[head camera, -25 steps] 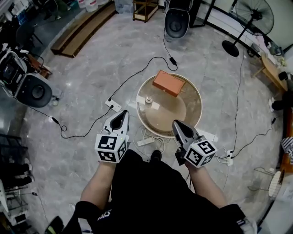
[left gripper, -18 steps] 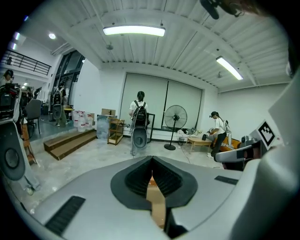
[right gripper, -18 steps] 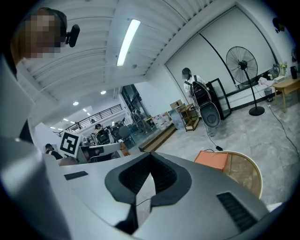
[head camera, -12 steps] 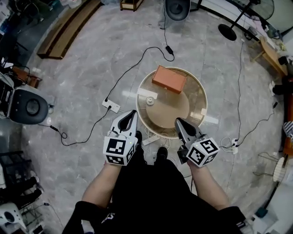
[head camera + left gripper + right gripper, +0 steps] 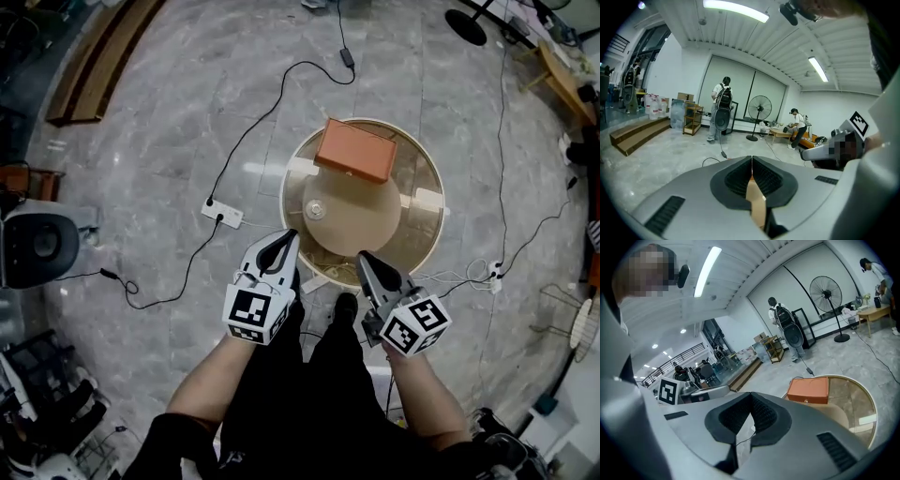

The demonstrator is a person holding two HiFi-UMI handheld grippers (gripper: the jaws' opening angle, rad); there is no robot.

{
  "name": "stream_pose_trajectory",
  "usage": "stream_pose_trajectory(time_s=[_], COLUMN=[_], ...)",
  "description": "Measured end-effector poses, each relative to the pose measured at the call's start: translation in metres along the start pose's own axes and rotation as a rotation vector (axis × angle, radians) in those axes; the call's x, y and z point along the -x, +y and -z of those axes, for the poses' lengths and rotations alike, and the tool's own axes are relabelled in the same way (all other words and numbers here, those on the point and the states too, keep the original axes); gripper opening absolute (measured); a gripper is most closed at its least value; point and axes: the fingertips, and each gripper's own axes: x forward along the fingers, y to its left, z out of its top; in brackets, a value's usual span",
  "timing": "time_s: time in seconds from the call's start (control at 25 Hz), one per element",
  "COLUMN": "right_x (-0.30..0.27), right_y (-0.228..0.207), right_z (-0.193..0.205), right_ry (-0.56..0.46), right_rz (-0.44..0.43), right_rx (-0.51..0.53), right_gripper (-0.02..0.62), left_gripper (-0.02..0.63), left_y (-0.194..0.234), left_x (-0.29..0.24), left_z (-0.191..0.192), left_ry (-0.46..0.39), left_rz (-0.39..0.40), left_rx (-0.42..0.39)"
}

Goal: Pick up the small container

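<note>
The left gripper (image 5: 285, 235) and right gripper (image 5: 365, 257) have moved closer to the desk (image 5: 422, 230). Both are closed and empty at its near edge, and the container (image 5: 316, 209) rests on it.

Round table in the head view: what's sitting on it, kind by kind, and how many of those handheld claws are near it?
Orange box: 1
Small container: 1
Grippers: 2, the left gripper and the right gripper, both shut and empty
Total: 4
</note>
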Motion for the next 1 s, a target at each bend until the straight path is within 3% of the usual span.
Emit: stream_pose_trajectory(time_s=[0.12,0.24,0.48,0.72,0.84,1.0], right_x=[-0.028,-0.05,-0.088,-0.112,-0.119,-0.13], right_y=[-0.028,-0.056,-0.106,-0.134,-0.148,-0.161], right_z=[0.02,0.042,0.098,0.148,0.167,0.184], right_ry=[-0.004,-0.003,0.005,0.027,0.036,0.043], right_rz=[0.008,0.023,0.042,0.016,0.016,0.004], right_rx=[-0.022,-0.043,-0.112,-0.132,-0.129,-0.104], right_gripper=[0.012,0.012,0.012,0.012,0.012,0.012], left_gripper=[0.015,0.126,0.217,0.294,0.325,0.372], left_y=[0.015,0.027,0.047,0.061,0.057,0.056], left_x=[-0.038,-0.076,-0.141,-0.178,-0.191,-0.209], left_z=[0.031,0.067,0.128,0.193,0.219,0.244], left_ry=[0.002,0.014,0.013,0.022,0.031,0.051], left_rz=[0.028,0.049,0.062,0.053,0.093,0.113], left_rx=[0.004,0.024,0.001,0.004,0.018,-0.03])
